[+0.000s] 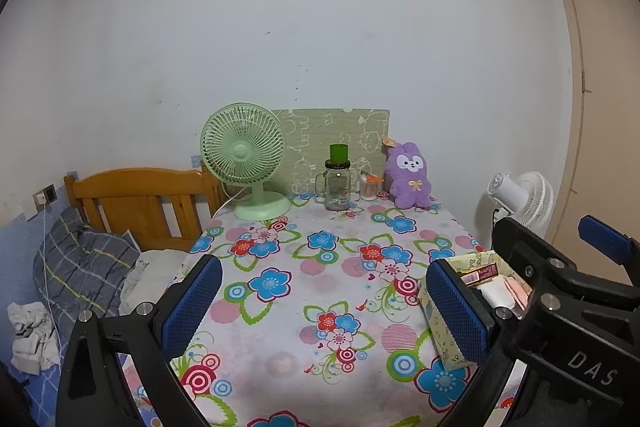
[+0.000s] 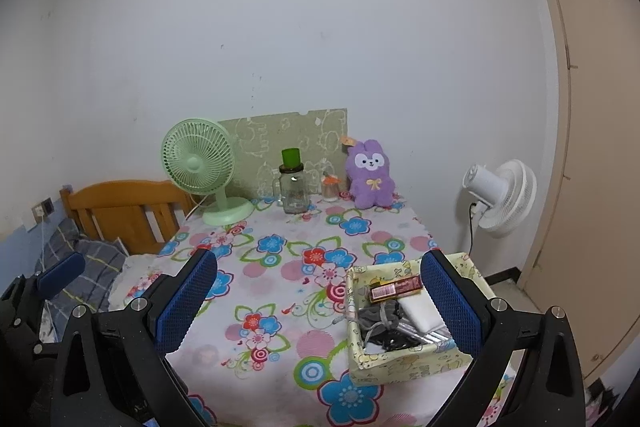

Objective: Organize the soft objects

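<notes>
A purple plush bunny [image 1: 410, 175] sits upright at the far right of the flowered table [image 1: 304, 267]; it also shows in the right wrist view [image 2: 370, 175]. A yellow patterned box [image 2: 400, 327] at the near right holds a grey soft item [image 2: 380, 317], a white pack and a red packet. My left gripper [image 1: 324, 307] is open and empty above the table's near edge. My right gripper [image 2: 320, 303] is open and empty, its right finger [image 2: 450, 301] over the box.
A green desk fan [image 1: 244, 155], a glass jar with a green lid [image 1: 338, 183] and a small cup [image 1: 369, 187] stand at the back. A bed with a wooden headboard [image 1: 136, 203] and a plaid pillow [image 1: 80, 267] lies left. A white floor fan [image 2: 502, 197] stands right.
</notes>
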